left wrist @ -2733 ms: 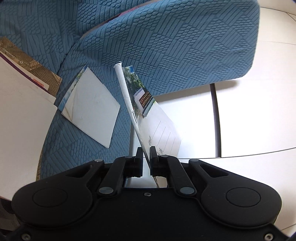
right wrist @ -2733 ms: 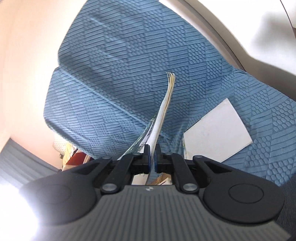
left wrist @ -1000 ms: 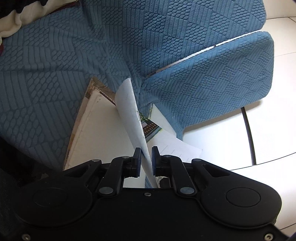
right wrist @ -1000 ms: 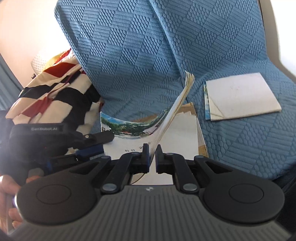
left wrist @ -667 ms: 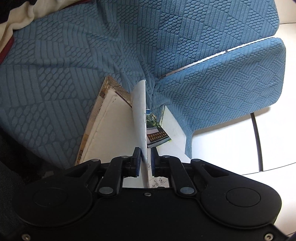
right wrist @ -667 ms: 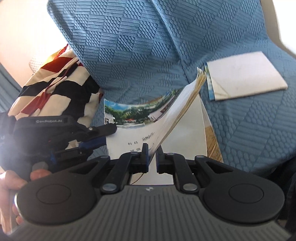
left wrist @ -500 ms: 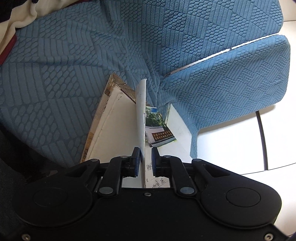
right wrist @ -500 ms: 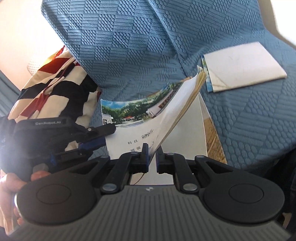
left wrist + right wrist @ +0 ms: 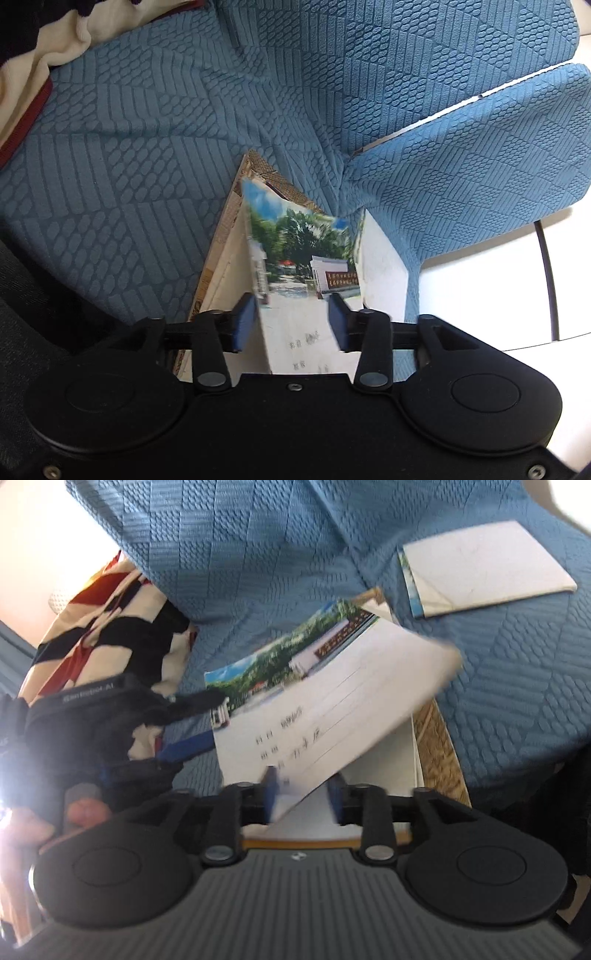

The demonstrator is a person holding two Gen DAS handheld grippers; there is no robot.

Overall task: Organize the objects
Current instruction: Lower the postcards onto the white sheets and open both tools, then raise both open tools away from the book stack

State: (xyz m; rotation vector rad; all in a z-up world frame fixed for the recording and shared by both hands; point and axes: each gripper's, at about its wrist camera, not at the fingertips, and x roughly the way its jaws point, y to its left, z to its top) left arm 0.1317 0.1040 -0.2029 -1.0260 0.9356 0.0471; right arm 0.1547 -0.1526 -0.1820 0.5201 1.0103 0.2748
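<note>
- The left gripper (image 9: 291, 321) has just been opening; its jaws stand apart, clear of the booklet (image 9: 303, 273) between them.
- The right gripper (image 9: 301, 794) has likewise just spread its jaws, the same booklet (image 9: 325, 701) loose between them.
- The booklet tilts over a stack of books (image 9: 436, 749) on the blue sofa (image 9: 147, 147).
- Another booklet (image 9: 484, 568) lies apart, further back on the seat.
- A striped blanket (image 9: 107, 627) sits beside the left hand (image 9: 33, 823).

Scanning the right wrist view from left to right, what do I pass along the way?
Hand on the left gripper → striped red, black and cream cloth → photo-cover notebook with handwritten lines, tilted and blurred over the stack of paper pads → white booklet lying flat on the blue textured cover.
</note>
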